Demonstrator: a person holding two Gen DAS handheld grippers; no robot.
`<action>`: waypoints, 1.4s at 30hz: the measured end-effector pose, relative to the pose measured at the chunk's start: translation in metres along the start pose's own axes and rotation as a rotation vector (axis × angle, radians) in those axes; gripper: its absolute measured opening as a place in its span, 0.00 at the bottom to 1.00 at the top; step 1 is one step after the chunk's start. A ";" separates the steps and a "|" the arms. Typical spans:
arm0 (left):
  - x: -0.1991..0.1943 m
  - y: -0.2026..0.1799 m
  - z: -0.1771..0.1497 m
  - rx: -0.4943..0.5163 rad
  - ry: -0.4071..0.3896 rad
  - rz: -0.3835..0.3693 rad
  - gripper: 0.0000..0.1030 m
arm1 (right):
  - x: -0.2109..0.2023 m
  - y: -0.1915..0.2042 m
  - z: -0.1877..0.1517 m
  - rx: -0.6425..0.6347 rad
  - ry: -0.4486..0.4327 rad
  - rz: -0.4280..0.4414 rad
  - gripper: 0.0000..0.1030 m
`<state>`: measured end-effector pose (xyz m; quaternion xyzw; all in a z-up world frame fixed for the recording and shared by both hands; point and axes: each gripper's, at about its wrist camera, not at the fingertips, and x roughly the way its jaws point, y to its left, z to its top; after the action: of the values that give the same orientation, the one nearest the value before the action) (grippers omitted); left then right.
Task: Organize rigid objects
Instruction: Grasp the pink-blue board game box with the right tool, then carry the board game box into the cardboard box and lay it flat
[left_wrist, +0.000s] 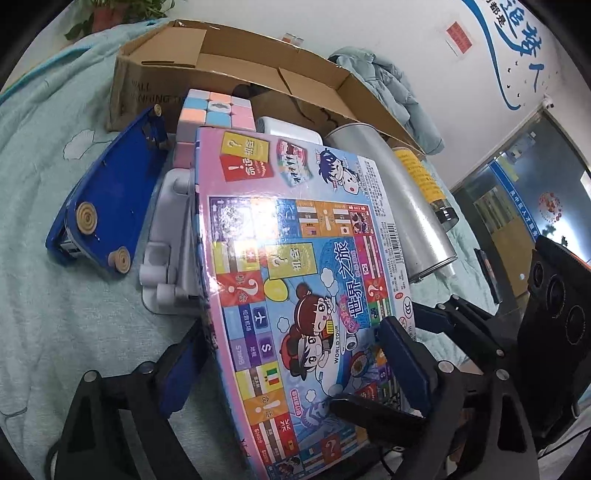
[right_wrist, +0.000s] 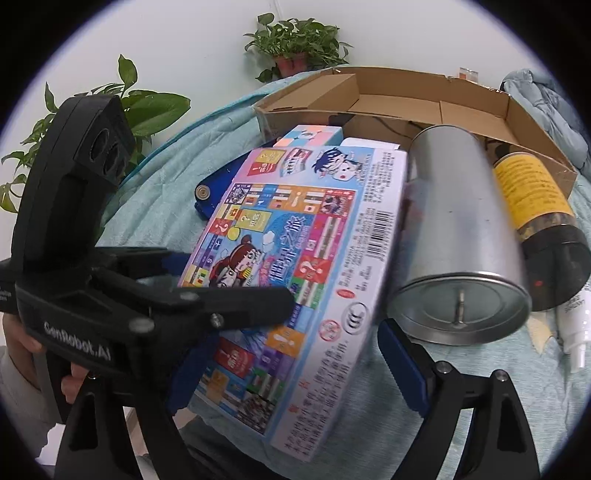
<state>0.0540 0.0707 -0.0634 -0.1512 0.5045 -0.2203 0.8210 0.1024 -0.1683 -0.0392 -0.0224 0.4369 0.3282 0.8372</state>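
Both tools straddle the near end of the board game box (left_wrist: 295, 280). The left tool (left_wrist: 295, 362) stands wide, one blue pad at each long edge; whether they press cannot be told. The right tool (right_wrist: 291, 354) is also wide around the box's corner. Right of the box lies a metal can (right_wrist: 454, 236), left of it a blue toy (left_wrist: 110, 199). Behind it sit a puzzle cube (left_wrist: 218, 110) and an open cardboard carton (left_wrist: 229, 70).
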 end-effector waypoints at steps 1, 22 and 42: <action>-0.001 0.001 -0.001 -0.001 -0.005 0.003 0.87 | 0.001 0.001 0.001 0.000 0.000 -0.006 0.86; -0.008 -0.018 -0.008 0.038 -0.095 0.074 0.79 | 0.008 0.003 0.009 0.073 -0.019 -0.021 0.88; -0.063 -0.078 0.028 0.181 -0.308 0.112 0.79 | -0.038 0.003 0.040 0.063 -0.274 -0.120 0.86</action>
<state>0.0381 0.0369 0.0340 -0.0803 0.3586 -0.1932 0.9098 0.1138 -0.1729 0.0147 0.0229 0.3267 0.2635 0.9074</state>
